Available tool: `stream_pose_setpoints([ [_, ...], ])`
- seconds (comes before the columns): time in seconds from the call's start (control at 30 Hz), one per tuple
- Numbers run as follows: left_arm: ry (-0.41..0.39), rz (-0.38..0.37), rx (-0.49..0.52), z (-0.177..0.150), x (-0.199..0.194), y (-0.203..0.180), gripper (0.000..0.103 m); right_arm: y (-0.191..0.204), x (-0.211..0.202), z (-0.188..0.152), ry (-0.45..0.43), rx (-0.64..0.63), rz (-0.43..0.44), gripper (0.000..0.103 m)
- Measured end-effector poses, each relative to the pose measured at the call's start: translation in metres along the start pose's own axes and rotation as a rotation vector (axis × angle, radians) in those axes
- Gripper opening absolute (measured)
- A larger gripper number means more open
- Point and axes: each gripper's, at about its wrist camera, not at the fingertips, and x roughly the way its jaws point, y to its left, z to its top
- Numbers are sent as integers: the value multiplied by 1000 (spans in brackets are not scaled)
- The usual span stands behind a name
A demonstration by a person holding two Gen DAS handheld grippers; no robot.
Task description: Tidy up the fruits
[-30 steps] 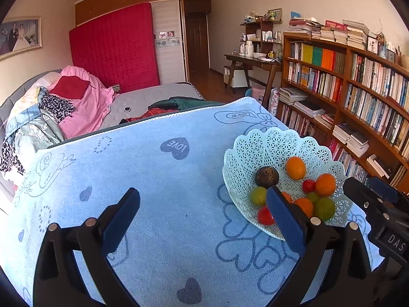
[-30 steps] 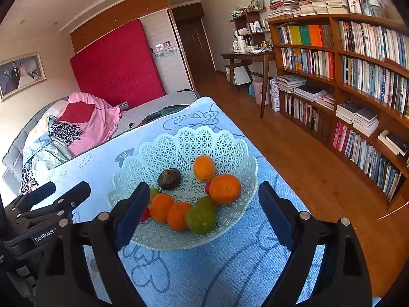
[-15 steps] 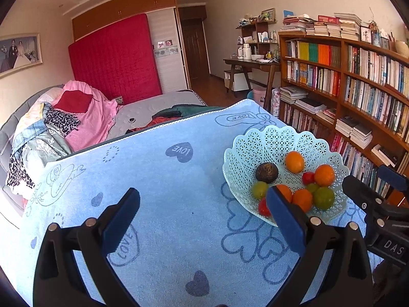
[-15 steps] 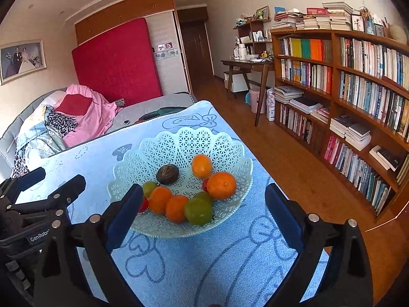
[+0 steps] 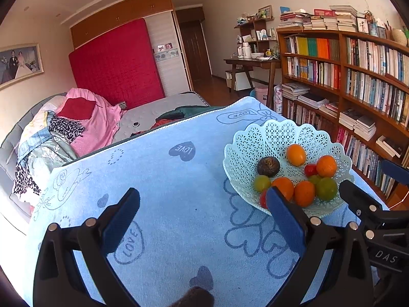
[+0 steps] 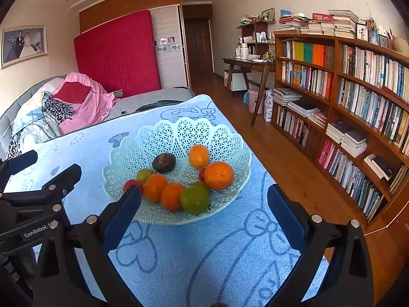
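Note:
A pale green lattice basket [image 6: 179,133] stands on the blue heart-print cloth [image 5: 166,179]. It holds several oranges [image 6: 218,175], green fruits [image 6: 194,199], small red fruits [image 6: 131,183] and one dark brown fruit [image 6: 163,162]. My right gripper [image 6: 204,192] hovers just before the basket's near rim; its jaws are opening wide, and nothing is pressed between the pads. My left gripper [image 5: 202,197] stands open over bare cloth to the left of the basket [image 5: 255,133], holding nothing. Each gripper shows at the edge of the other's view.
The cloth-covered table ends just right of the basket, above a wooden floor [image 6: 294,158]. A tall bookshelf [image 6: 358,89] lines the right wall. Behind the table are a bed with piled clothes [image 5: 76,122] and a red mattress [image 5: 115,61]. A desk [image 6: 250,62] stands further back.
The right gripper's jaws have spread a little wider. Both views have rolled slightly, and the basket sits a bit lower and more level in them. No fruit has moved.

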Motion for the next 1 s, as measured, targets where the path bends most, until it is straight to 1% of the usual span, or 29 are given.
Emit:
stream_pose_setpoints([
  [0.47, 12, 13, 30, -3, 5, -7, 98, -4, 7, -4, 25, -1, -2, 100],
  [1.0, 16, 9, 43, -3, 9, -12, 98, -7, 10, -5, 34, 11, -6, 100],
])
